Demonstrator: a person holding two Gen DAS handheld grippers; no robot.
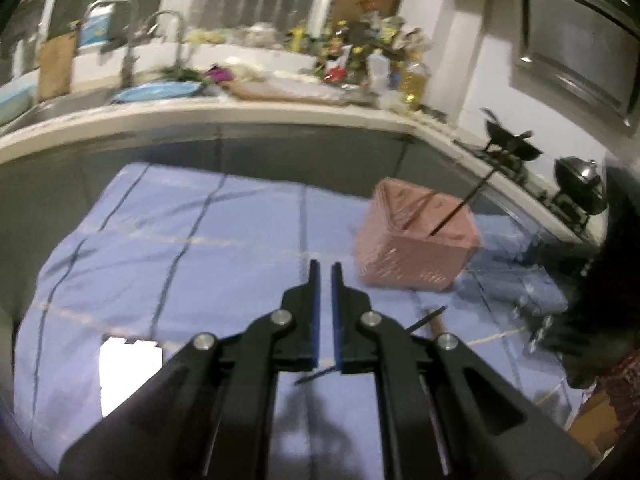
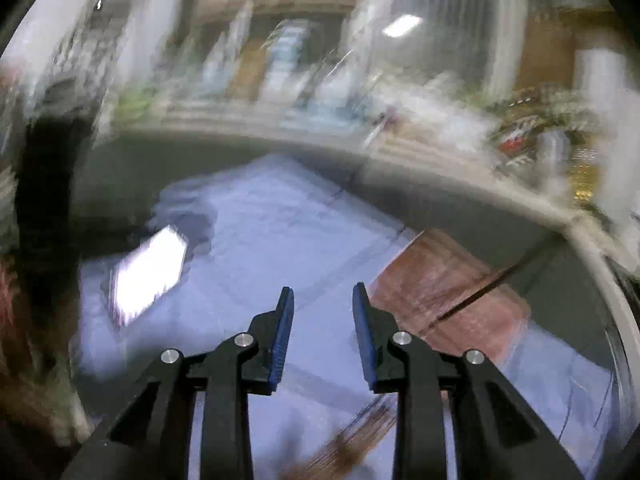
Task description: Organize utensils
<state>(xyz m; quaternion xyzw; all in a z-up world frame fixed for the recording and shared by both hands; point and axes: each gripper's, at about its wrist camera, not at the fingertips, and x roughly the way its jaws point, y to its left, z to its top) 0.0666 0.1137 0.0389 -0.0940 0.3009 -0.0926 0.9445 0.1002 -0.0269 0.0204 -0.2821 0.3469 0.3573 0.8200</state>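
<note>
A pink slotted basket stands on the blue checked cloth, with a dark chopstick leaning out of it. My left gripper hovers over the cloth left of the basket, jaws nearly closed with a narrow gap and nothing between them. A dark chopstick and a wooden-handled utensil lie on the cloth under its right finger. In the blurred right wrist view, my right gripper is open and empty, left of the basket. A brown utensil lies below it.
A white card lies on the cloth at the left; it also shows in the right wrist view. Behind is a cluttered counter with sink, faucet and bottles. A stove with pans is at the right. Clear plastic items lie right of the basket.
</note>
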